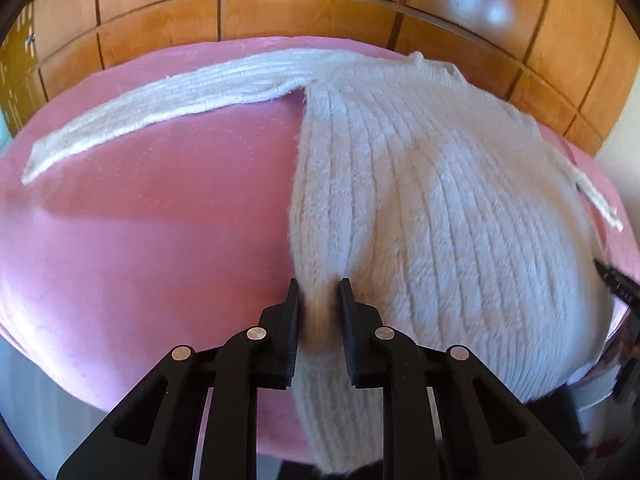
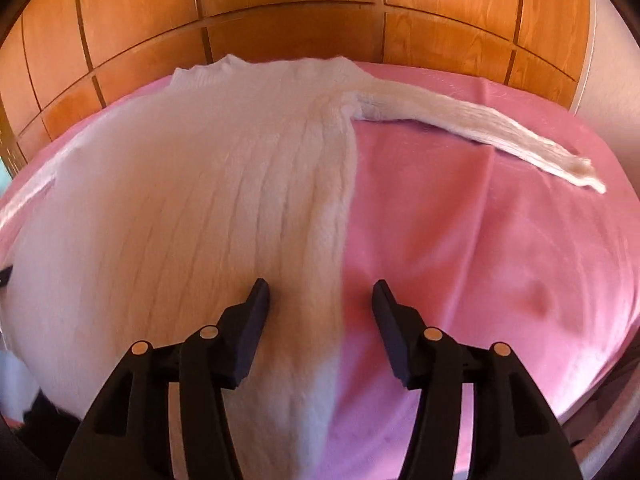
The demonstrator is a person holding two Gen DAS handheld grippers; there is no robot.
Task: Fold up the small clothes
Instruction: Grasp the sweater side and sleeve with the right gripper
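The white ribbed sweater (image 1: pixel 440 208) lies flat on a pink-covered surface (image 1: pixel 140 240), hem toward the cameras, neck toward 12 o'clock near the wooden panelling (image 1: pixel 320 12). Its left sleeve (image 1: pixel 160 108) stretches out toward 9 o'clock, unfolded. The left tool (image 1: pixel 319 286) is pinched onto the sweater's lower left edge, fabric bunched between its narrow jaws. The right tool (image 2: pixel 321 288) stands spread wide, straddling the lower right edge with nothing gripped. The right sleeve (image 2: pixel 480 132) reaches out toward 3 o'clock, also unfolded. By my reading, folding has barely begun: the garment is spread and 1 corner is taken, while both sleeves and the body fold remain.
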